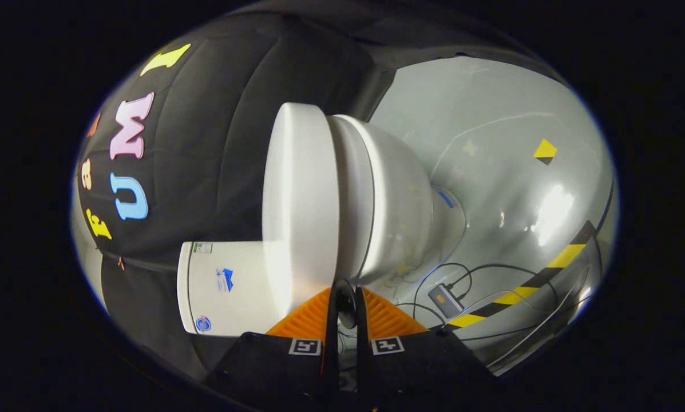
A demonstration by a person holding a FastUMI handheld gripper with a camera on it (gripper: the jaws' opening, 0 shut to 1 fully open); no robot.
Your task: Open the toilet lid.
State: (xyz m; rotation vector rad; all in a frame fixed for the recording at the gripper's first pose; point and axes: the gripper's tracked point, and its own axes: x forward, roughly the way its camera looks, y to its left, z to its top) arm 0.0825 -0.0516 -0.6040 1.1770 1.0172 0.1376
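The view is rolled on its side. The white toilet stands on the floor, with its bowl [402,200] toward the floor side and its tank [228,289] against the black wall. The thick white lid [299,194] lies flat and closed on the seat [356,200]. My gripper [345,293] is right at the toilet's near rim, with the orange fingers [311,317] drawn together to a narrow dark gap. The tips sit where the lid's edge meets the seat. Nothing is plainly held between them.
A pale glossy floor [491,143] spreads beyond the bowl, with a yellow-and-black tape stripe [542,277] and a small yellow-black marker [545,151]. Dark cables and a small grey box [445,300] lie on the floor just beside the toilet's base.
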